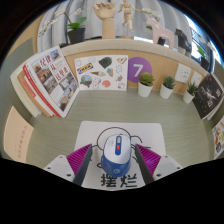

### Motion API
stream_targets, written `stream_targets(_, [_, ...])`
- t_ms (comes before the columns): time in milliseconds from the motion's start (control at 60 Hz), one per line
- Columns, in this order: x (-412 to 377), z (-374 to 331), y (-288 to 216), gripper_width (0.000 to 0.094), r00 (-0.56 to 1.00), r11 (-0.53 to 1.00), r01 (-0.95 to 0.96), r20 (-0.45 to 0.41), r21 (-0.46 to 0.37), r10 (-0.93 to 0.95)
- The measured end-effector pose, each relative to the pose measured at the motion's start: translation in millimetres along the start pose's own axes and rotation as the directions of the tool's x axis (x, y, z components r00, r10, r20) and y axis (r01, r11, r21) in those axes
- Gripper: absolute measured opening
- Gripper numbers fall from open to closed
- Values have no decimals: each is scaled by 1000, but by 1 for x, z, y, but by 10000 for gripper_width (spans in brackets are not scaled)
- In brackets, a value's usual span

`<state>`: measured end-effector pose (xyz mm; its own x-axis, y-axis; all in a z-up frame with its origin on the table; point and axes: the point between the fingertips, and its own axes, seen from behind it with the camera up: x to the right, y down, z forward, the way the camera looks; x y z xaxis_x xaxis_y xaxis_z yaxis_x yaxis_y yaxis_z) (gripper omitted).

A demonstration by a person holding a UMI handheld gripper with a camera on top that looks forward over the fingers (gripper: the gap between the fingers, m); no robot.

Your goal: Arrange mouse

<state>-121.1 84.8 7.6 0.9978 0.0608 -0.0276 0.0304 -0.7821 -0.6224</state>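
With the mouse held between our gripper's closed-in fingers over the white mat at the table's near edge, we should lower it squarely before letting go.

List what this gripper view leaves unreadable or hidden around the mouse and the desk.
- Mouse: its near end is hidden behind the tongs; whether the pads touch it cannot be told.
- White mat: its near part is covered by the mouse and tongs.
- Booklets and the card marked 7: small print too tiny to read.
- Figures on the shelf: too small to identify.
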Motion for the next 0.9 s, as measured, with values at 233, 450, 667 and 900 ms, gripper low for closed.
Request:
stream_targets(233, [-1, -106, -29, 858, 999, 993, -33, -25, 110, 36])
stream_targets(450, [0, -197, -11, 855, 996, 981, -29, -79, 191, 45])
stream_targets(667, [-5, -254, 45, 858, 993, 980, -27, -103, 199, 49])
stream_targets(900, [-8, -281, 74, 858, 993, 977, -29, -102, 210, 52])
